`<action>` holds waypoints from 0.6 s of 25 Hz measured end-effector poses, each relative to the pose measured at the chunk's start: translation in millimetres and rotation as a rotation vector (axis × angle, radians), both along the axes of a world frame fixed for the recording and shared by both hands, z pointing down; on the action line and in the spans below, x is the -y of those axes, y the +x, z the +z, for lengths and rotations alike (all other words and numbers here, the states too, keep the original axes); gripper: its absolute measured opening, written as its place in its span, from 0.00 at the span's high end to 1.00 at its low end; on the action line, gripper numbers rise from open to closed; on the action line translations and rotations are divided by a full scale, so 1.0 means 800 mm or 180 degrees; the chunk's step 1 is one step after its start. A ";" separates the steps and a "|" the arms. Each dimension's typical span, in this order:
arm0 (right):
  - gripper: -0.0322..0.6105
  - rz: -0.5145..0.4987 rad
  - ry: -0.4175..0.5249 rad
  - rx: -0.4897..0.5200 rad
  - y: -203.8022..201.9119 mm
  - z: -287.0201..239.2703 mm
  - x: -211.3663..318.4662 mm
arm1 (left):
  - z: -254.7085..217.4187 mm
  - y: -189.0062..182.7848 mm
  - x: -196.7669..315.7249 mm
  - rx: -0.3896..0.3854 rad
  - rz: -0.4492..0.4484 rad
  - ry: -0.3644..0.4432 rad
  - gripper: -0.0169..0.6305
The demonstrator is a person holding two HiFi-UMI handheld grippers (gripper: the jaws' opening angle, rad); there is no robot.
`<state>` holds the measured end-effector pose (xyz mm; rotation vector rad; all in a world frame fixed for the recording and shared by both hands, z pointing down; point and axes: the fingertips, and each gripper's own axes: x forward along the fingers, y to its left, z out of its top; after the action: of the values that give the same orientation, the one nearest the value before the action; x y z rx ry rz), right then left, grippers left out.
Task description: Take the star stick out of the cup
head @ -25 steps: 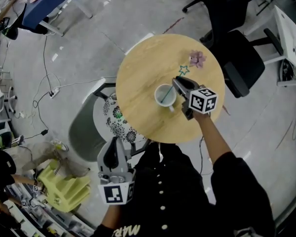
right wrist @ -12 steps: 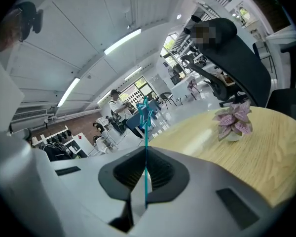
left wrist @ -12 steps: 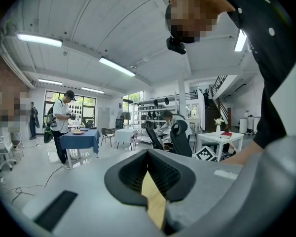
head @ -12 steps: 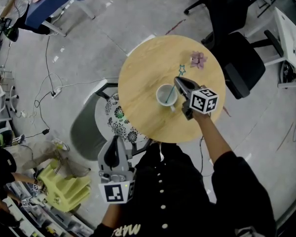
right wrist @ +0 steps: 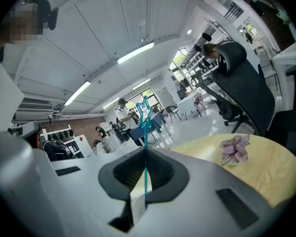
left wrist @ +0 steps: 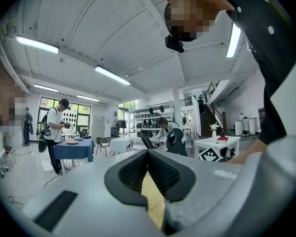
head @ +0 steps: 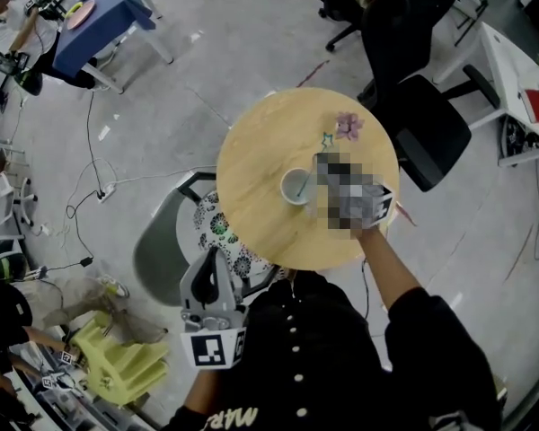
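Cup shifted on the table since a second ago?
No. The cup sits at the same spot on the table, the same way from the pink flower.

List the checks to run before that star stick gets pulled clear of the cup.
1. Right gripper shut on the star stick: ok.
2. Stick upright between the jaws, star on top: ok.
3. Stick's lower end clear of the cup: cannot tell; the head view suggests it is inside.
4. Cup upright on the table: ok.
5. Flower apart from the cup: ok.
6. Left gripper shut, empty, off the table: ok.
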<state>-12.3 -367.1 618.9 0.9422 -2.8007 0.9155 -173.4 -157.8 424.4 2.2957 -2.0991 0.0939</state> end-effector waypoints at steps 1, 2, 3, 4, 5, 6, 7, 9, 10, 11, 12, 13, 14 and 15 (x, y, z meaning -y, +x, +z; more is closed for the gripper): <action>0.94 0.0034 0.0080 0.0021 0.002 -0.015 -0.005 | -0.002 0.002 -0.001 0.0025 0.0036 -0.0004 0.97; 0.94 0.0065 0.0170 0.0037 0.004 -0.031 -0.012 | -0.002 0.003 -0.003 0.0052 0.0079 -0.0014 0.97; 0.94 0.0087 0.0270 0.0042 0.006 -0.047 -0.020 | -0.004 0.005 -0.003 0.0057 0.0114 -0.0010 0.97; 0.94 0.0100 0.0378 0.0031 0.008 -0.062 -0.028 | -0.008 0.008 -0.002 0.0028 0.0135 0.0019 0.97; 0.94 0.0109 0.0488 0.0005 0.011 -0.078 -0.036 | -0.013 0.011 -0.001 -0.0011 0.0152 0.0061 0.97; 0.94 0.0125 0.0592 -0.0026 0.016 -0.094 -0.043 | -0.018 0.014 0.001 -0.0038 0.0173 0.0099 0.97; 0.94 0.0157 0.0687 -0.0050 0.023 -0.111 -0.050 | -0.022 0.017 0.002 -0.0052 0.0198 0.0121 0.97; 0.94 0.0263 0.0841 -0.0059 0.040 -0.147 -0.064 | -0.023 0.021 0.002 -0.0032 0.0274 0.0080 0.97; 0.94 0.0320 0.0913 -0.0067 0.048 -0.166 -0.072 | -0.021 0.023 0.001 0.0006 0.0333 0.0036 0.97; 0.94 0.0370 0.0993 -0.0091 0.056 -0.184 -0.079 | -0.020 0.025 0.001 0.0043 0.0393 0.0008 0.97; 0.94 0.0416 0.1081 -0.0129 0.062 -0.201 -0.088 | -0.020 0.028 0.001 0.0072 0.0444 0.0001 0.97; 0.94 0.0463 0.1169 -0.0169 0.069 -0.218 -0.096 | -0.022 0.031 0.002 0.0088 0.0483 0.0008 0.97; 0.94 0.0519 0.1249 -0.0205 0.077 -0.233 -0.104 | -0.025 0.032 0.002 0.0092 0.0509 0.0025 0.97; 0.94 0.0586 0.1321 -0.0241 0.085 -0.248 -0.111 | -0.029 0.034 0.004 0.0090 0.0528 0.0048 0.97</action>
<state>55.7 -278.3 420.8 1.2674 -2.9300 0.2972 -146.2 -160.9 401.0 2.4880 -1.9241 0.1152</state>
